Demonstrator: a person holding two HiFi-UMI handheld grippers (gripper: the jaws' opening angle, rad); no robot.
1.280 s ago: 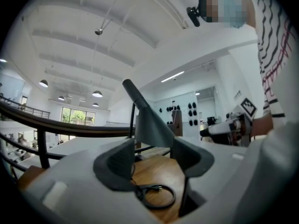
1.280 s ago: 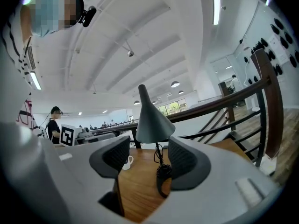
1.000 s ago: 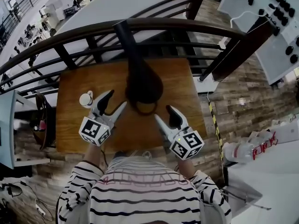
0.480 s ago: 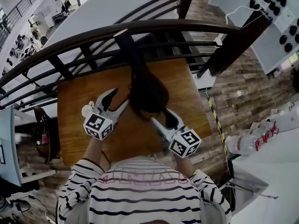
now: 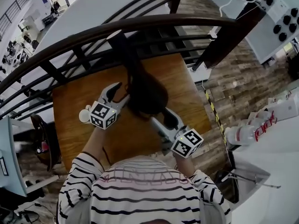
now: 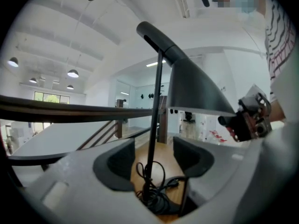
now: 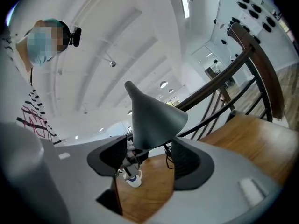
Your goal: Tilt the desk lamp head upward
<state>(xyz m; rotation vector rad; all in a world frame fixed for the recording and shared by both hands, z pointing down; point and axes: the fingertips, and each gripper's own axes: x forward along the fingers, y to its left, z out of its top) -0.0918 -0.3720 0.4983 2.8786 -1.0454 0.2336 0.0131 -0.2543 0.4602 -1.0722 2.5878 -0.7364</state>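
The desk lamp's dark cone head [image 5: 147,94] hangs over the wooden table [image 5: 187,78] on a thin black stem [image 6: 154,125]. Its cable lies coiled at the base [image 6: 156,199]. My left gripper [image 5: 120,93] stands open at the head's left side, the stem showing between its jaws farther off [image 6: 156,157]. My right gripper [image 5: 160,115] is open at the head's near right rim. In the right gripper view the cone [image 7: 152,120] sits just above and between the open jaws [image 7: 149,160], and no pad presses on it.
A white cup [image 5: 84,114] stands by my left gripper, also seen as the cup [image 7: 133,178]. A dark curved railing [image 5: 140,24] runs behind the table. White bottles [image 5: 247,132] lie on a surface at the right. A dark chair [image 5: 44,134] stands at the left.
Both grippers have moved in toward the lamp head: the left one forward past the cup, the right one up to the rim. The right jaws have widened a little.
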